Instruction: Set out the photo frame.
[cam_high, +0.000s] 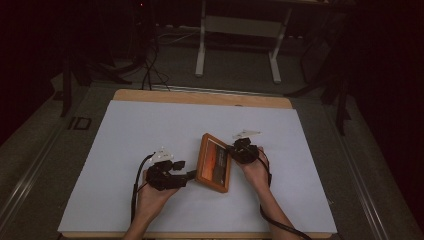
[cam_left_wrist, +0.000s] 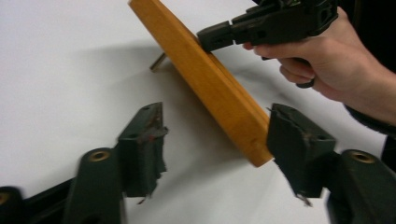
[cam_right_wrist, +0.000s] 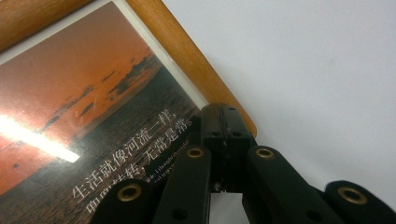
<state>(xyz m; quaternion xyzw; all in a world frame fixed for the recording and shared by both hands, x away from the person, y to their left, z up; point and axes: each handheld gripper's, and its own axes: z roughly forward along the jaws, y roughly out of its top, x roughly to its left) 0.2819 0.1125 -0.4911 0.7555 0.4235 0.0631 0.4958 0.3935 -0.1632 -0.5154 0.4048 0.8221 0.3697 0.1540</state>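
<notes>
A wooden picture frame (cam_high: 214, 162) stands tilted on the white table, its sunset print (cam_right_wrist: 93, 107) with white text facing the right hand. In the left gripper view the frame (cam_left_wrist: 210, 84) leans on a small back strut (cam_left_wrist: 158, 62). My left gripper (cam_high: 187, 176) is open, and its jaws (cam_left_wrist: 217, 128) straddle the frame's lower corner, the right pad close to the wood, the left pad well apart. My right gripper (cam_high: 232, 149) is shut, its joined tips (cam_right_wrist: 226, 121) resting against the frame's wooden rim (cam_right_wrist: 187, 56). The left gripper view shows the right gripper (cam_left_wrist: 215, 37) touching the frame's edge.
A white sheet (cam_high: 150, 130) covers the tabletop, with a wooden edge (cam_high: 200, 97) at the far side. Beyond it stand the white legs of another desk (cam_high: 201, 50) and dark cables on the floor (cam_high: 150, 70). A black cable (cam_high: 135, 185) trails from the left gripper.
</notes>
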